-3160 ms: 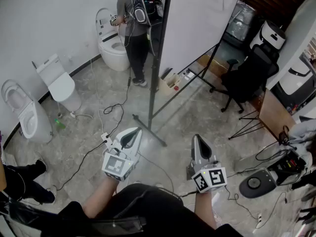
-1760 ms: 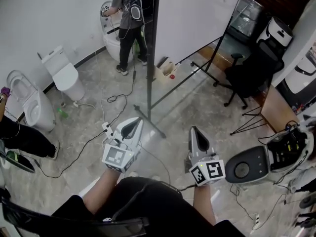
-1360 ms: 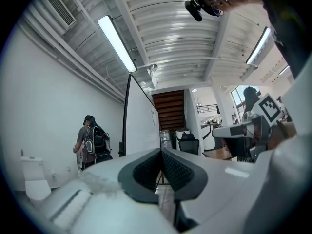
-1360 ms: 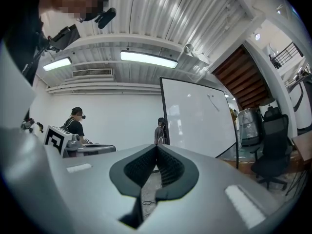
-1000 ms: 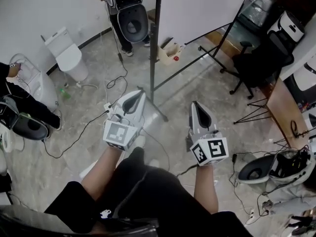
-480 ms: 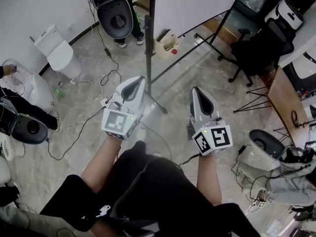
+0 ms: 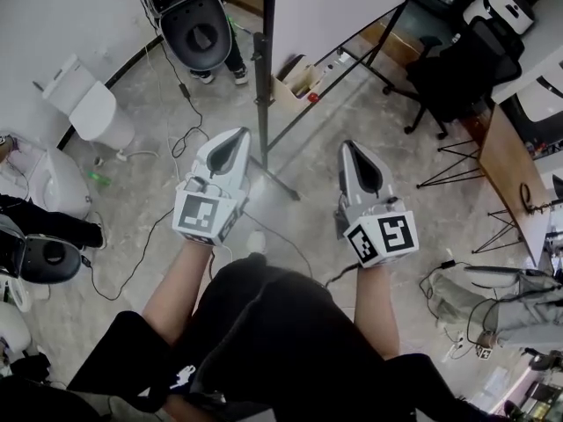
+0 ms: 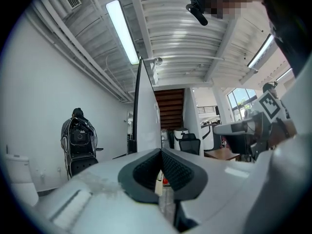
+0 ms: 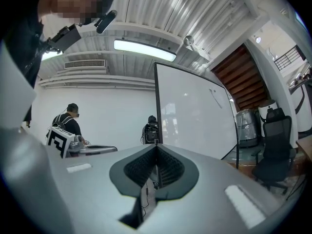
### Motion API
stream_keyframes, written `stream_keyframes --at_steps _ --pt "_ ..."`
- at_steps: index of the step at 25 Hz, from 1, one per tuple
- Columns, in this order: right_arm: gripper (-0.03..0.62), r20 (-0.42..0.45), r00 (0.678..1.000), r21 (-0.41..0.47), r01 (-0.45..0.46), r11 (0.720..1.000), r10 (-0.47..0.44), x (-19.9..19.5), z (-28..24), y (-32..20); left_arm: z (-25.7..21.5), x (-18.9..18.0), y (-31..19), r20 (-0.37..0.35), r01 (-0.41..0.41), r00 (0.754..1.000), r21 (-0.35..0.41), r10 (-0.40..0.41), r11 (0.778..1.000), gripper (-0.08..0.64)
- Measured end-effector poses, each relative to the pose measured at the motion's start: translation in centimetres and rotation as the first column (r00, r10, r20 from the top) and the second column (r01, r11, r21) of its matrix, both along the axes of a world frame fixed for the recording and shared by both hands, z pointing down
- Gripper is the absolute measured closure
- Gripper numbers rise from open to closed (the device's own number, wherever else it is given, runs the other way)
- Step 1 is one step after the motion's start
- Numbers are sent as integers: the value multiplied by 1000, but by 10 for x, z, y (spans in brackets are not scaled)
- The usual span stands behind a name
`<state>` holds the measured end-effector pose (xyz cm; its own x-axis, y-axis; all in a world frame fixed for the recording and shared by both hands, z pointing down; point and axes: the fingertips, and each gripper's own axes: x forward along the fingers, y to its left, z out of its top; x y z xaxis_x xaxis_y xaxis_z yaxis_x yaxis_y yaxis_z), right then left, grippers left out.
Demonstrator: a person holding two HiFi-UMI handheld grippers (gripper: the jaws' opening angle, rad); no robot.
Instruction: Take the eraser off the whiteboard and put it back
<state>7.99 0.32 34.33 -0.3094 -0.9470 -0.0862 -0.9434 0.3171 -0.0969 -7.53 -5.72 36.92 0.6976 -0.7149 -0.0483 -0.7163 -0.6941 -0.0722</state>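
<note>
The whiteboard (image 7: 343, 3) stands on a black-legged stand at the top of the head view. It is edge-on in the left gripper view (image 8: 146, 118) and broadside in the right gripper view (image 9: 195, 116). No eraser can be made out on it; only a small dark mark shows high on the board. My left gripper (image 7: 234, 135) and right gripper (image 7: 354, 146) are held level side by side over the floor, short of the stand's foot (image 7: 277, 183). Both are shut with nothing between the pads (image 8: 170, 167), (image 9: 168, 167).
A person in dark gear (image 7: 195, 26) stands at the upper left, beside white toilets (image 7: 88, 108). A cardboard box (image 7: 295, 77) sits under the board. A black office chair (image 7: 453, 64) and a wooden desk (image 7: 506, 183) are at right. Cables (image 7: 167, 192) cross the floor.
Both grippers have travelled forward across the floor toward the whiteboard stand, which now lies closer. The person and toilets have slid toward the frame's upper left. Both jaws stay shut.
</note>
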Motion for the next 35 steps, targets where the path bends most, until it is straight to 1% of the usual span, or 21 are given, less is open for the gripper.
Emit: stream_keyframes --at_steps 8,11,15,21,27,35 --pt "583 -10 999 -27 -49 998 49 -12 9 -39 6 -11 -44 -11 -49 999 -13 48 999 555" --pt "583 -3 998 -38 -67 997 66 -13 12 -51 9 -12 -57 -1 -66 998 -14 66 998 555" --pt "583 -7 996 -48 -85 995 85 -18 15 -64 14 -19 -72 -13 -76 997 -37 75 996 555" --pt "583 -14 993 -60 -114 992 114 -27 20 -82 18 -34 -93 -24 -96 995 -48 95 994 555" --pt "583 -29 993 -66 -114 991 112 -36 19 -92 19 -41 -104 -38 -103 994 -56 101 993 555" --pt "583 -33 993 -68 -112 991 110 -39 20 -95 26 -41 -102 -42 -111 993 -71 108 991 555"
